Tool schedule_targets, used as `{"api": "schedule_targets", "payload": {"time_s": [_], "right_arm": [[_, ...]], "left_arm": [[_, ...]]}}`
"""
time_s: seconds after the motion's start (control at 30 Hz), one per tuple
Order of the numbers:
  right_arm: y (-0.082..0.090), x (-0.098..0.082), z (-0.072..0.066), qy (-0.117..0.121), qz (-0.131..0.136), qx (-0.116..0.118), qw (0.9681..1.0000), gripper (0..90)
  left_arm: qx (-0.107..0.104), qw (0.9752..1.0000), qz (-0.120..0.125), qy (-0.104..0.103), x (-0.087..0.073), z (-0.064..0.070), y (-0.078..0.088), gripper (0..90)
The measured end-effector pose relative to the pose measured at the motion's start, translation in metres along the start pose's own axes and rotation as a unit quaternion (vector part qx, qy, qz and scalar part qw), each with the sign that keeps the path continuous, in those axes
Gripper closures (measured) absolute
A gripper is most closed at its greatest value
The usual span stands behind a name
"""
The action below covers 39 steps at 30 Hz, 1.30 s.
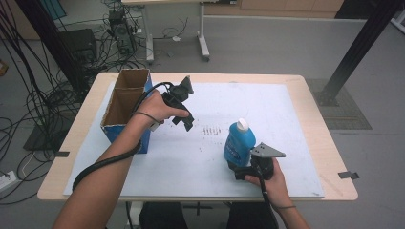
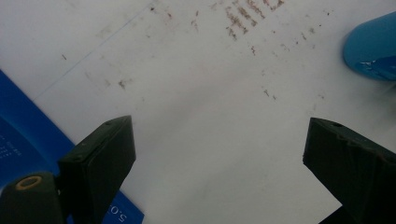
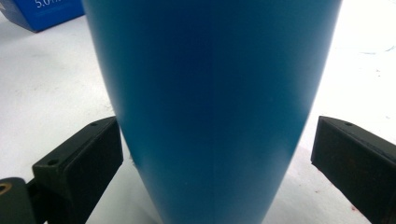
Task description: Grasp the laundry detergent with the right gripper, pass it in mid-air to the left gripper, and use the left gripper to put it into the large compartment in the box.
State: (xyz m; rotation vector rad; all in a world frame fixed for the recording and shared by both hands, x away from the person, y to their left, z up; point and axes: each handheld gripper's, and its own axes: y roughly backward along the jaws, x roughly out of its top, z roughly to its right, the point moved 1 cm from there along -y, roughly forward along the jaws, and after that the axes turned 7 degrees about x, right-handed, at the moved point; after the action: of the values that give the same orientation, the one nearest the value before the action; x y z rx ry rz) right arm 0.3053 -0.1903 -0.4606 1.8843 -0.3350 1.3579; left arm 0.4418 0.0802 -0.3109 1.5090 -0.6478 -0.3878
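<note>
Blue bottle [image 1: 237, 144] upright on white counter [image 1: 191, 162], right of centre, near edge. Right claw [image 3: 215, 154] around bottle base, jaws apart; left jaw maybe touching, right jaw clearly off, so no grip. Left claw [image 2: 219, 154] wide open, empty, hovering by cardboard box [image 1: 125, 102] at far left. Risk: uneven closing pushing tall bottle over, or low pinch on tapered base slipping.

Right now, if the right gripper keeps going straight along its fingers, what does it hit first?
The blue bottle. It already stands between the right gripper's open fingers, with a gap showing on the right side; on the left, contact is unclear. Going on, the gripper's body would likely meet the bottle's base.
</note>
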Motion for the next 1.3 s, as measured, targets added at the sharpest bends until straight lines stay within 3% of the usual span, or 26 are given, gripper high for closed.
{"api": "schedule_targets", "payload": {"time_s": [1.3], "right_arm": [[-0.0021, 0.0007, 0.0011, 0.001, 0.001, 0.002, 1.0, 1.9]], "left_arm": [[0.003, 1.0, -0.008, 0.004, 0.0017, 0.0011, -0.0007, 8.1]]}}
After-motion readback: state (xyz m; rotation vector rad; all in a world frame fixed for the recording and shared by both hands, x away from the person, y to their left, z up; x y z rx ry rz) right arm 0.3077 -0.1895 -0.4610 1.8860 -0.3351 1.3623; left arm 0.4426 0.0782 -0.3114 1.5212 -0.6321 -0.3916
